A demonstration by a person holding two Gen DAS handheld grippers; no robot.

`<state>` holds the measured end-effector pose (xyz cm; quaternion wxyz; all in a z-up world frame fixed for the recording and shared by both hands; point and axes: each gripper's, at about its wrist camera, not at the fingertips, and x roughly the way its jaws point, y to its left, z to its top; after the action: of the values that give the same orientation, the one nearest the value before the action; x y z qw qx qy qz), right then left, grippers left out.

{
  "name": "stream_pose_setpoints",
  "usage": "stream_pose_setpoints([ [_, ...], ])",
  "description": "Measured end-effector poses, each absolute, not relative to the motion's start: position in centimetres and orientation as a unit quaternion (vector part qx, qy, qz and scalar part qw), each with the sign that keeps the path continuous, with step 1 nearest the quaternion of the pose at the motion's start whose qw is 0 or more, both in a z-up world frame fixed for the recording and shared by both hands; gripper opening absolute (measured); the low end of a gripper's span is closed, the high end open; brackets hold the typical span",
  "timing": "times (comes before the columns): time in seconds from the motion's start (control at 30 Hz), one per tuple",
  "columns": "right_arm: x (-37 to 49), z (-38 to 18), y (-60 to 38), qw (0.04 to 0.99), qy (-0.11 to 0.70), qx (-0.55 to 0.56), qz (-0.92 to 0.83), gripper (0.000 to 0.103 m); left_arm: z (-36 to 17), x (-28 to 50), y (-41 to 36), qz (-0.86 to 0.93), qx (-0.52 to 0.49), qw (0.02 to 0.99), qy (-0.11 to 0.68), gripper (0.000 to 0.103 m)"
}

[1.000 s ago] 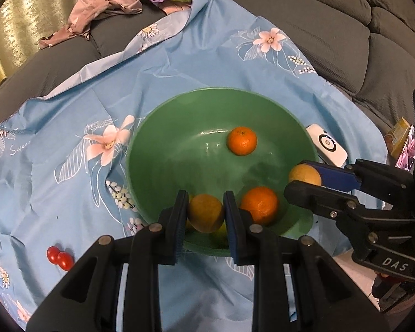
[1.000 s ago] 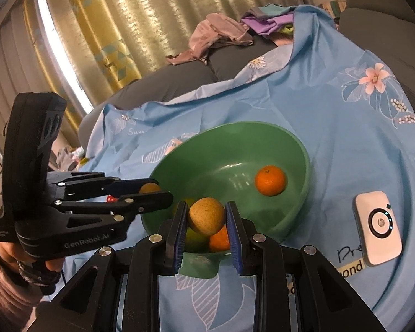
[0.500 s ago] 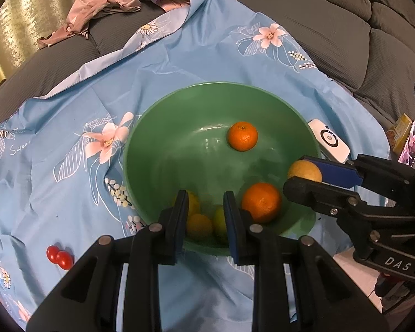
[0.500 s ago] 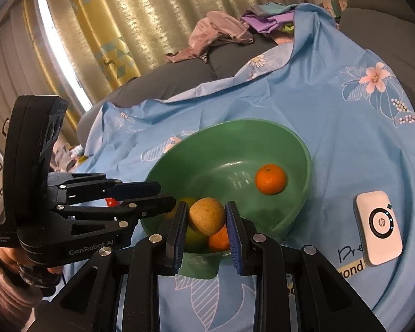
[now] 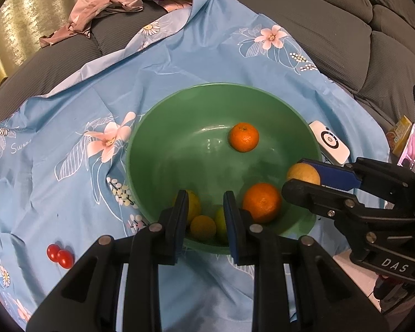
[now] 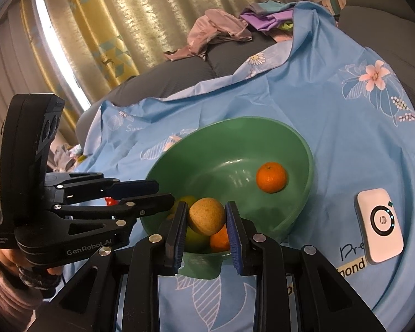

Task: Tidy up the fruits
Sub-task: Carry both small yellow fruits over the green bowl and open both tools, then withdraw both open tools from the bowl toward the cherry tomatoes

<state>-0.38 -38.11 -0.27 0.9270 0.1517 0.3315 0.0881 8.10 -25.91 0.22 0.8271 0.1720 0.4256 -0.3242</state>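
Mostly sorted by the look of it: green bowl [image 5: 141, 141] on the blue floral cloth [image 5: 179, 63], already holding a small orange [image 5: 243, 137] off alone on the far side, plus a bigger orange [image 5: 261, 202] and a few yellowish fruits [image 5: 202, 225] huddled at the near wall. Still in the air: one tan, rough-skinned fruit [image 6: 206, 215], pinched between the pads of the right gripper [image 6: 206, 218] right over the near rim, so probably just a release away from joining the pile. Left gripper [image 5: 204, 213] parked over the same edge, jaws apart, nothing between them, only bowl contents visible through the gap. Still left out on the cloth: two little red fruits [image 5: 59, 256] well off to the left of the bowl, likely the last pickup after this drop. Also lying around: a white HP gadget [image 6: 380, 225] beside the bowl, crumpled clothes [image 5: 105, 5] up on the grey sofa [image 5: 345, 27], gold curtains [image 6: 105, 27] behind. Not fruit, so ignoring.
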Motion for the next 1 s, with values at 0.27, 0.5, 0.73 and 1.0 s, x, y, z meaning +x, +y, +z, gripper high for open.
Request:
stream_pose_setpoints([
  [0.27,-0.3,-0.3,-38.1,0.928,0.332,0.151,0.079,0.030,0.6,8.0,-25.4,-0.320,0.167,0.830,0.424,0.040],
  [0.5,-0.9,0.2,-38.1,0.929,0.330,0.153,0.075,0.033,1.6,7.6,-24.2,-0.313,0.155,0.839,0.418,0.058],
  [0.73,-1.7,1.2,-37.4,0.930,0.325,0.150,0.078,0.033,2.3,6.3,-22.0,-0.304,0.144,0.847,0.412,0.064],
  [1.0,-2.8,2.5,-35.6,0.933,0.321,0.136,0.085,0.033,2.8,4.8,-18.3,-0.281,0.123,0.858,0.411,0.068],
])
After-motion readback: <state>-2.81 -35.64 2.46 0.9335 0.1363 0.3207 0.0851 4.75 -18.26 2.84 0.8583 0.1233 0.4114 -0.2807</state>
